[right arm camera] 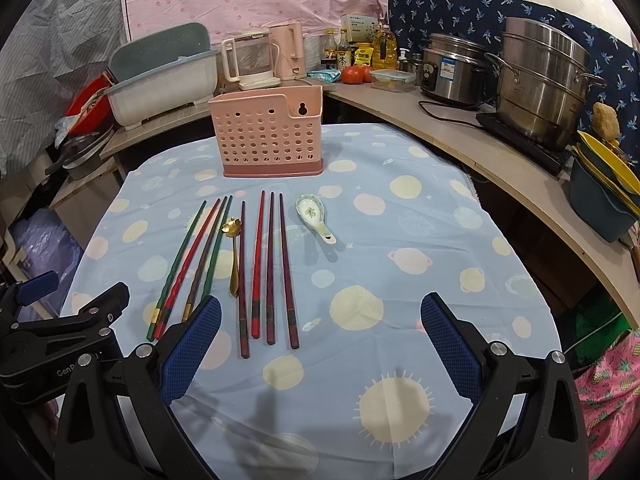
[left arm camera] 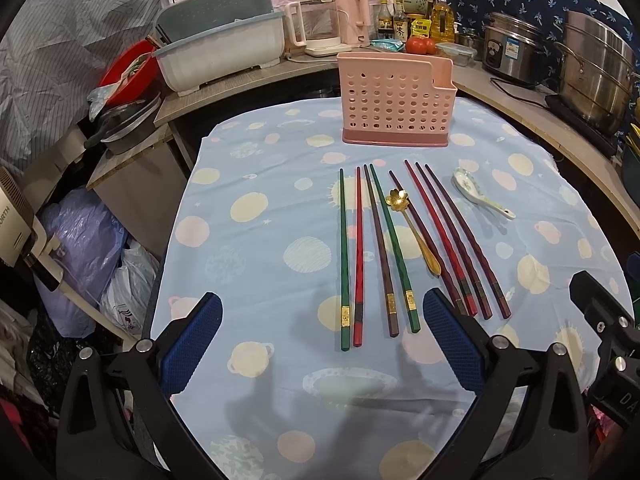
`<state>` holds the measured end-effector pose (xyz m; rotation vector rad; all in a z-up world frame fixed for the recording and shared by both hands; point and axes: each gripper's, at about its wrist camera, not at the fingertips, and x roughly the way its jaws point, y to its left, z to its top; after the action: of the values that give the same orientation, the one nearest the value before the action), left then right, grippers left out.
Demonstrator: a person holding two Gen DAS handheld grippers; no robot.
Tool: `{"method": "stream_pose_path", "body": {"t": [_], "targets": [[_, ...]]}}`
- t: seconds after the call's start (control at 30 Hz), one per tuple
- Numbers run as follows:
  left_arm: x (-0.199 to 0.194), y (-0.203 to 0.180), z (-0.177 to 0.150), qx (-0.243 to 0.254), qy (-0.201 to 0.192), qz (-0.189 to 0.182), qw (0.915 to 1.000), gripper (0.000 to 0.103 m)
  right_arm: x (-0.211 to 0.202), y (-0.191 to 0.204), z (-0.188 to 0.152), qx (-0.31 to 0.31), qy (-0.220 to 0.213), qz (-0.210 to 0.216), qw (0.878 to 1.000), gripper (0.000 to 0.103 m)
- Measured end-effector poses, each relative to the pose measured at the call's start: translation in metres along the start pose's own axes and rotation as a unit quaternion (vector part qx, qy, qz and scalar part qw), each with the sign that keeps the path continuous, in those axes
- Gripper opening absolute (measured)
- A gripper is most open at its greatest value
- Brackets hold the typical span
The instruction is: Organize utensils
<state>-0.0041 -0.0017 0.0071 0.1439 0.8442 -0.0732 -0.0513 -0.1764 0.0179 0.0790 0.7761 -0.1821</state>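
Left wrist view: left gripper (left arm camera: 322,322) spread wide, holding nothing, blue pads (left arm camera: 454,342) hovering over the near end of the table; the butt ends of four chopsticks lie between the fingers. Eight chopsticks (left arm camera: 380,248) lie in a loose row on the blue dotted tablecloth (left arm camera: 248,264), green, red, brown, green on the left, darker red and purple ones on the right. A gold spoon (left arm camera: 416,232) lies among them, touching the middle sticks. A white ceramic spoon (left arm camera: 478,194) sits just right of the row, apart from it. The pink perforated holder (left arm camera: 394,100) stands upright at the far edge, empty as far as visible. Right wrist view: right gripper (right arm camera: 320,322) also wide apart, empty, above the cloth (right arm camera: 420,248) to the right of the chopsticks (right arm camera: 264,268). Gold spoon (right arm camera: 233,256) and white spoon (right arm camera: 314,216) lie as described, holder (right arm camera: 272,132) beyond. The left gripper's body (right arm camera: 60,328) shows at the left edge. Pots (right arm camera: 540,88) sit on the counter at right.
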Motion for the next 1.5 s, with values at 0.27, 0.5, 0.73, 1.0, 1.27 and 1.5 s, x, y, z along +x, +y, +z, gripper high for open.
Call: {"method": "stream_pose_path", "body": {"t": [0.27, 0.5, 0.73, 1.0, 1.27, 1.5], "targets": [[0.000, 0.000, 0.000, 0.000, 0.001, 0.000, 1.0000, 0.096, 0.000, 0.000, 0.000, 0.000, 0.001, 0.000, 1.000, 0.096], [0.000, 0.000, -0.001, -0.001, 0.002, -0.004, 1.0000, 0.096, 0.000, 0.000, 0.000, 0.000, 0.000, 0.000, 1.000, 0.096], [-0.001, -0.001, -0.001, 0.000, 0.002, -0.004, 1.0000, 0.096, 0.000, 0.000, 0.000, 0.000, 0.000, 0.000, 1.000, 0.096], [0.001, -0.001, -0.001, -0.002, 0.006, -0.004, 1.0000, 0.096, 0.000, 0.000, 0.000, 0.001, 0.002, 0.001, 1.000, 0.096], [0.019, 0.021, 0.003, -0.031, 0.026, -0.002, 0.9992, 0.096, 0.010, -0.003, -0.003, 0.009, 0.014, 0.001, 1.000, 0.096], [0.047, 0.039, 0.001, -0.042, 0.050, 0.004, 0.9979, 0.096, 0.023, -0.005, -0.001, 0.012, 0.028, 0.000, 1.000, 0.096]]}}
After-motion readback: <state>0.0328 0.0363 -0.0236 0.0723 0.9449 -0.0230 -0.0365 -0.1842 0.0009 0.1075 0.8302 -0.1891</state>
